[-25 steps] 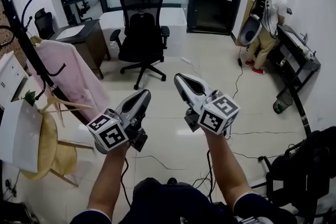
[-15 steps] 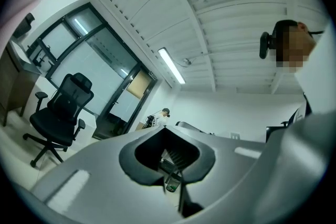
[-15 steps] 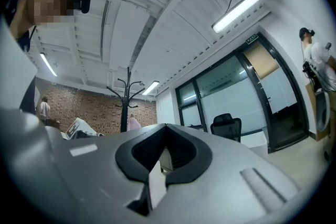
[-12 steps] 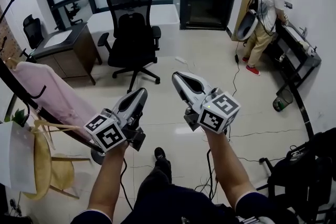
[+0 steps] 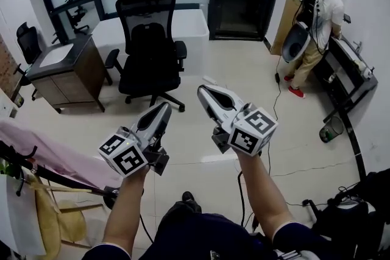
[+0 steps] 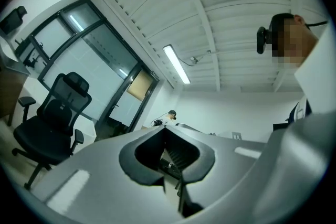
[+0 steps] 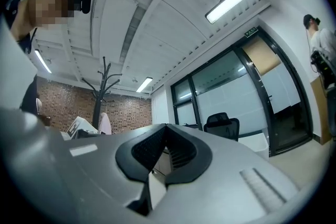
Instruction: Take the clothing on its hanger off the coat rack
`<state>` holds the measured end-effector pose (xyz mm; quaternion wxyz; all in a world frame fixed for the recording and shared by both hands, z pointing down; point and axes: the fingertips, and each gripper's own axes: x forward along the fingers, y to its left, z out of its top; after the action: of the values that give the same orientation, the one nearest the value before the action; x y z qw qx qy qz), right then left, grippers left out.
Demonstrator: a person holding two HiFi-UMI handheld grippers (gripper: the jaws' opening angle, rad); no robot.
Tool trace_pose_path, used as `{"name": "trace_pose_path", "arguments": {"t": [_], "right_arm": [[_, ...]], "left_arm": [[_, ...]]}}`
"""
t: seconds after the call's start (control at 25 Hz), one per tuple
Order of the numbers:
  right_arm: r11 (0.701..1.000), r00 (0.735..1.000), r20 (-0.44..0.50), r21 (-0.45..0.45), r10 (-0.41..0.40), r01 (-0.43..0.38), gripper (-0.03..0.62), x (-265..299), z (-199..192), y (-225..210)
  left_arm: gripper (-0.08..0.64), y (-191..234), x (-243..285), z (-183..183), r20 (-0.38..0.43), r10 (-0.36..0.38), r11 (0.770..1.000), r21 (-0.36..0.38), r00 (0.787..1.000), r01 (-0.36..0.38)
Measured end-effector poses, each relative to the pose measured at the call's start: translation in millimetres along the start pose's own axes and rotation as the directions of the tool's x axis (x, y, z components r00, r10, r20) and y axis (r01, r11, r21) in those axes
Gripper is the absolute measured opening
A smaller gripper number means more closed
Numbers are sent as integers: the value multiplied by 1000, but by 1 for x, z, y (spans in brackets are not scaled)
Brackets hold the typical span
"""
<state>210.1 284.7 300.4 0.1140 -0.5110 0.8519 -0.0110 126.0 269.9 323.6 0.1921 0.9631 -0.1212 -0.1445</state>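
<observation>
Jaws pressed together with nothing between on left gripper (image 5: 163, 109) and right gripper (image 5: 205, 92) — both up mid-room, pointed toward the black office chair (image 5: 149, 39). Pink garment (image 5: 58, 156) low at far left, hanging by the dark coat rack (image 7: 101, 97) — well apart from both.

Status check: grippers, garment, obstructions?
Left gripper and right gripper shut, empty, mid-air. Pink garment on coat rack, lower left, untouched. No obstruction seen.

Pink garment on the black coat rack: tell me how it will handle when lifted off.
Probably floppy: the pink garment drapes in soft folds along the black coat rack. Likely light, since it looks like thin cloth. It may swing or snag, because a rack hook curls over it.
</observation>
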Motion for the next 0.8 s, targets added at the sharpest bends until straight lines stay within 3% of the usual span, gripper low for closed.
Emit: {"name": "trace_pose_path", "arguments": {"t": [0.44,0.64,0.8], "right_arm": [[998,998,-11,10,57,-57,1,115,-8,-76],[991,991,-18,20,134,-134,2,172,-16,-107],[970,970,-25,2,241,-241,2,227,-20,-131]], "left_arm": [[12,118,42,42,47,76,997,1,996,-76],[12,173,58,62,80,144,989,24,986,-146],[12,221,74,83,129,227,970,55,965,-235]]}}
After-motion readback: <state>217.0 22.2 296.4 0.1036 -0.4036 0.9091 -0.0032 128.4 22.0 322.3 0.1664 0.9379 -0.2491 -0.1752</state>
